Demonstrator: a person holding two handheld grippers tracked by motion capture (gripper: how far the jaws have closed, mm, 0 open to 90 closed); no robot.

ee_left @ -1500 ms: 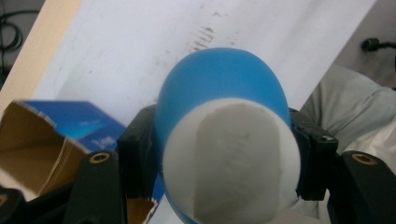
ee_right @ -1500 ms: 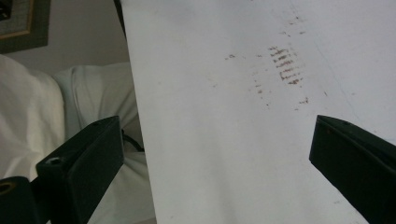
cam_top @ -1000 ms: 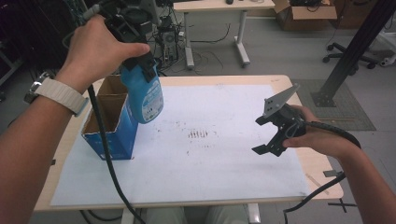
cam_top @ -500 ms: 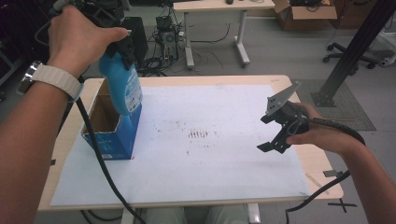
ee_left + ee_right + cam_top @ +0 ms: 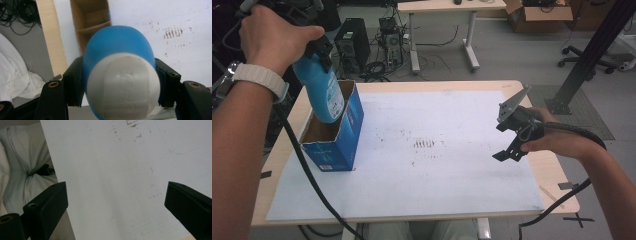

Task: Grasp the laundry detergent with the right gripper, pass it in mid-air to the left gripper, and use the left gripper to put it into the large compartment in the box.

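A pale wooden surface [image 5: 557, 172] with rounded corners carries a large white sheet [image 5: 437, 165] — matte, smudged with small brown marks near its middle. At the sheet's left end stands a blue cardboard box [image 5: 343, 135], rectangular and upright, its top open and its plain brown inside showing; in the left gripper view a cardboard divider crosses that inside.

Above the box the left hand [image 5: 274, 37] holds the left gripper [image 5: 120, 82], whose black fingers [image 5: 75, 82] are clamped on either side of a blue bottle [image 5: 321, 90]. The bottle is smooth, glossy plastic, rounded in section, with a printed label on its flank. Its long axis runs close to upright, tilted slightly, top end up in the fingers and base pointing down into the box's open mouth; the base sits just below the rim at the box's far end. Seen along the fingers, the bottle shows a domed blue body and a white rounded cap-like face towards the camera, the open box directly beyond it.

At the right of the surface the right hand [image 5: 557, 137] holds the right gripper [image 5: 510, 145] over the sheet's right part, well apart from the box. Its black, blocky fingers [image 5: 51, 200] stand wide apart with bare sheet between them, and a grey three-cornered plate juts from its top. A black cable [image 5: 307, 170] trails from the left gripper — down past the box and off the near edge.
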